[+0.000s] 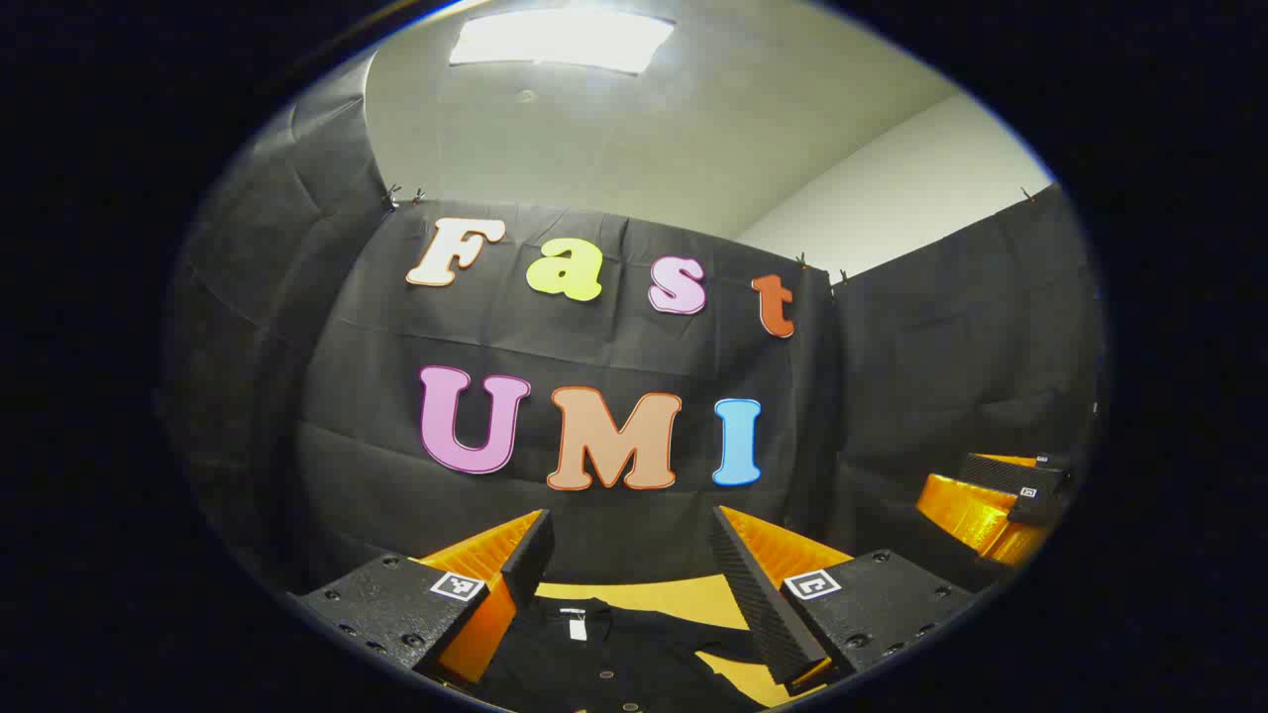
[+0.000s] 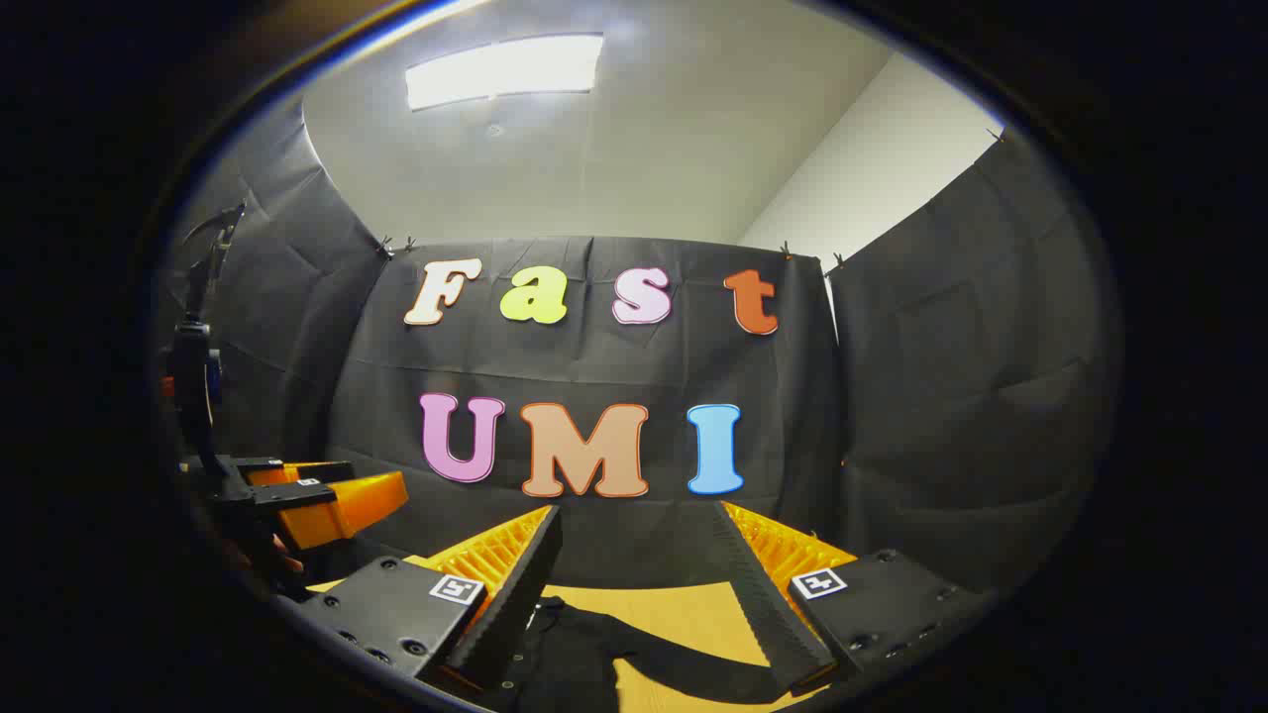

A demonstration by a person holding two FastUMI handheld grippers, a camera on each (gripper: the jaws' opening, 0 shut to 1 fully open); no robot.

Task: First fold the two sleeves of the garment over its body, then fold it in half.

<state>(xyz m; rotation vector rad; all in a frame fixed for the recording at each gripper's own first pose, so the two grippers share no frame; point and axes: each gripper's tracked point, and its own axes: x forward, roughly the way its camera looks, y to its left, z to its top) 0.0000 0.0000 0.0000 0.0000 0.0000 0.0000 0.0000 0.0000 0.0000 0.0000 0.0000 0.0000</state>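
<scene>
Both tools hang above the table with fingers spread wide, gripping nothing. At the bottom of the left gripper view, the left tool [image 1: 629, 555] frames a black garment [image 1: 614, 659] lying on the yellow table [image 1: 684, 599], its collar tag between the fingers. At the bottom of the right gripper view, the right tool [image 2: 639, 560] looks down on a sleeve [image 2: 684, 668] stretching toward the lower right.

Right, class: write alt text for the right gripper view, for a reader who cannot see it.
An open claw hangs over a black garment lying on a yellow table, one sleeve stretched out to the side. The other claw is held at the left edge, with the booth's black cloth wall behind.
</scene>
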